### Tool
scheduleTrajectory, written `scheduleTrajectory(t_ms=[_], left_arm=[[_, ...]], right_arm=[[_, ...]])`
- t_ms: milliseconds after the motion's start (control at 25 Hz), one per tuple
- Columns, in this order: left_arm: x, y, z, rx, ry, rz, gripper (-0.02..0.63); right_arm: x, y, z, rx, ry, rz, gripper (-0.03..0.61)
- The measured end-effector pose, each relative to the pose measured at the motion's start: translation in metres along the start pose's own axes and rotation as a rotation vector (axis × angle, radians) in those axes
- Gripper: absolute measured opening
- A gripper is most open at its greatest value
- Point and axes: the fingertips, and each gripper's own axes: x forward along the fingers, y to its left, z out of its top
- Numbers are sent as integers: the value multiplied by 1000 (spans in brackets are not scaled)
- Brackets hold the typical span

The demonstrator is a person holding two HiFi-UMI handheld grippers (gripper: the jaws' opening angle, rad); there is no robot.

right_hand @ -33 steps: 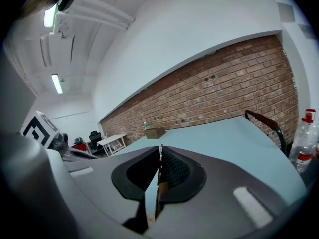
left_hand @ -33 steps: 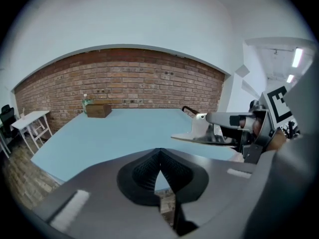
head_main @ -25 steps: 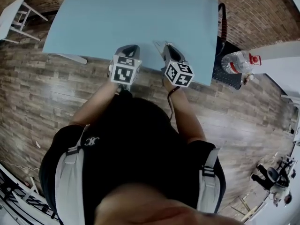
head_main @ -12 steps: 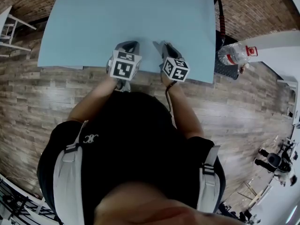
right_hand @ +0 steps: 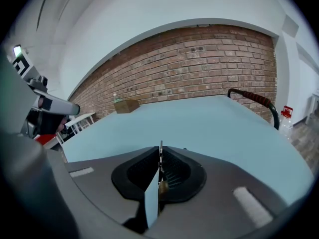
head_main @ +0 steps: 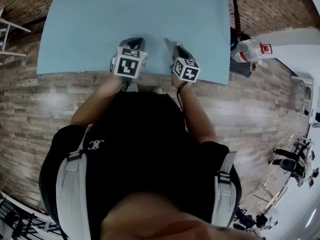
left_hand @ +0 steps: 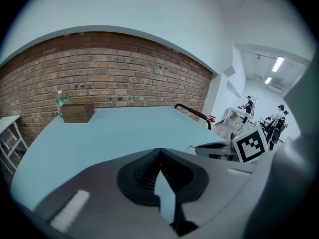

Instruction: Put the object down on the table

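Observation:
Both grippers hover over the near edge of the light blue table [head_main: 100, 24], side by side. In the head view my left gripper [head_main: 134, 43] is left of my right gripper [head_main: 171, 46]. The left gripper [left_hand: 159, 152] has its jaws pressed together at the tips with nothing between them. The right gripper [right_hand: 160, 156] is shut on a thin flat object [right_hand: 160, 148], seen edge-on as a sliver sticking up past the pads, with a brassy bit lower down. I cannot tell what the object is.
A brown wooden box [left_hand: 76, 112] [right_hand: 126, 105] stands at the table's far edge, with a bottle [left_hand: 60, 101] behind it. A black cart handle [head_main: 235, 14] [right_hand: 251, 96] stands past the right edge, near a plastic water bottle [head_main: 248, 49]. A brick wall lies beyond.
The head view has drifted, so the table sits a little higher and squarer in the picture. Both grippers stay at the near edge, jaws as before.

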Motion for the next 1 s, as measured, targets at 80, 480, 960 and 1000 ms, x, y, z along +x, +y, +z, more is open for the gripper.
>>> scheduleTrajectory(t_ms=[80,480,960,1000], left_arm=[[2,0,0,-3,3,-5,-2],[15,-11,-13,-24,27,-10,-2],[24,-24,-8,-38,44,27,-2],[26,-25,-7,-38,44,31,-2]], right_arm=[[1,-2,-5,-6,18,-10,34],[11,-13,-25,-6,83,-2,34],[22,-29,-25,-4,89,39,48],[23,-31,-25,-6,93,43,50]])
